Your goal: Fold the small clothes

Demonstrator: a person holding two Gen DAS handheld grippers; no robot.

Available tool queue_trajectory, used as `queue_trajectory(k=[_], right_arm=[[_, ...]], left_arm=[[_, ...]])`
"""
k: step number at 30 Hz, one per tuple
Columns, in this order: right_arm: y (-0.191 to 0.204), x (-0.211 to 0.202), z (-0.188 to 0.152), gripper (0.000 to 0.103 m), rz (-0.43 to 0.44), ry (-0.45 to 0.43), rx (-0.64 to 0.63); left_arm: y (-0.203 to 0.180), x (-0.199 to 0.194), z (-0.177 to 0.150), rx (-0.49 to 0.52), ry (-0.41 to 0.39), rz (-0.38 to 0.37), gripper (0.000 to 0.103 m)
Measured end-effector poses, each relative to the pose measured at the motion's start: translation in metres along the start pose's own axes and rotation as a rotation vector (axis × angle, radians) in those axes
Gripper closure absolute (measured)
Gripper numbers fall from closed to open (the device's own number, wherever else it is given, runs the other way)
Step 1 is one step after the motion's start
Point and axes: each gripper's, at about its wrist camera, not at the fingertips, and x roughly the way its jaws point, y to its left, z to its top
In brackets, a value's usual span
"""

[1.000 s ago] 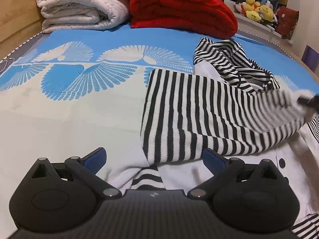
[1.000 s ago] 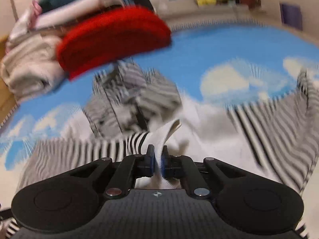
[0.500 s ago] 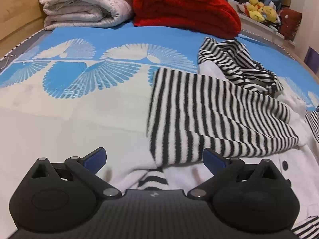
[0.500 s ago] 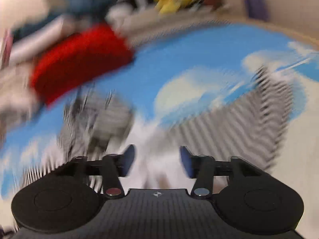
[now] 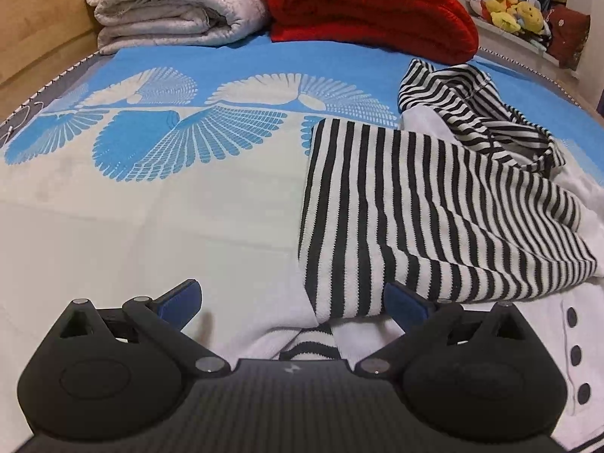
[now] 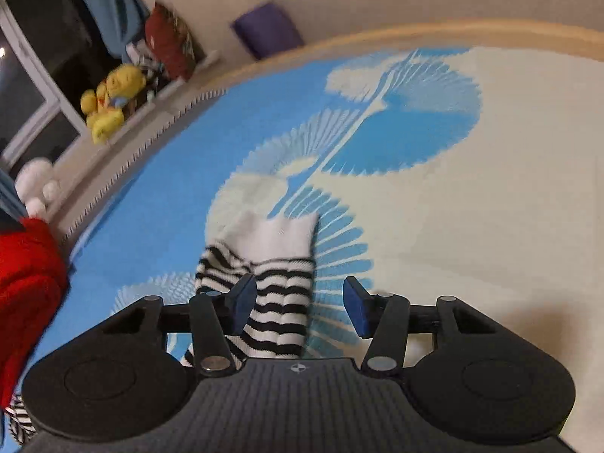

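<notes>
The blue and cream bedspread [image 5: 158, 173] with a fan-shaped print covers the whole working surface. At its far edge lie a folded white blanket [image 5: 177, 3] to the left and a folded red blanket [image 5: 370, 7] to the right, touching each other. The black-and-white striped garment [image 5: 434, 222] lies on the right half of the bedspread, one striped sleeve folded across its white body, with a bunched striped part at the far side and dark buttons [image 5: 575, 355] visible at the near right. Yellow plush toys [image 5: 513, 11] sit on a ledge beyond the far right corner. The left gripper [image 5: 292, 304] hovers low at the near edge of the garment, jaws wide apart, holding nothing. The right gripper [image 6: 300, 304] has its jaws apart over a striped sleeve end with a white cuff [image 6: 279, 264], which lies between the fingers, unclamped.
</notes>
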Motion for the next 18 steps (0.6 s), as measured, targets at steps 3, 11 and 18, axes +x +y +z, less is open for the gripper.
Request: queue_trajectory(k=[3, 11, 18], right_arm=[[0.016, 0.029, -0.009, 0.052, -0.014, 0.064, -0.033], [0.001, -0.046, -0.001, 0.101, -0.175, -0.141, -0.046], [-0.027, -0.050, -0.003, 0.100, -0.348, -0.026, -0.003]], left_arm=[[-0.003, 0.008, 0.000, 0.004, 0.017, 0.010, 0.000], [0.007, 0.005, 0.004, -0.041, 0.020, 0.018, 0.000], [0.013, -0.012, 0.007, -0.070, 0.002, -0.013, 0.000]])
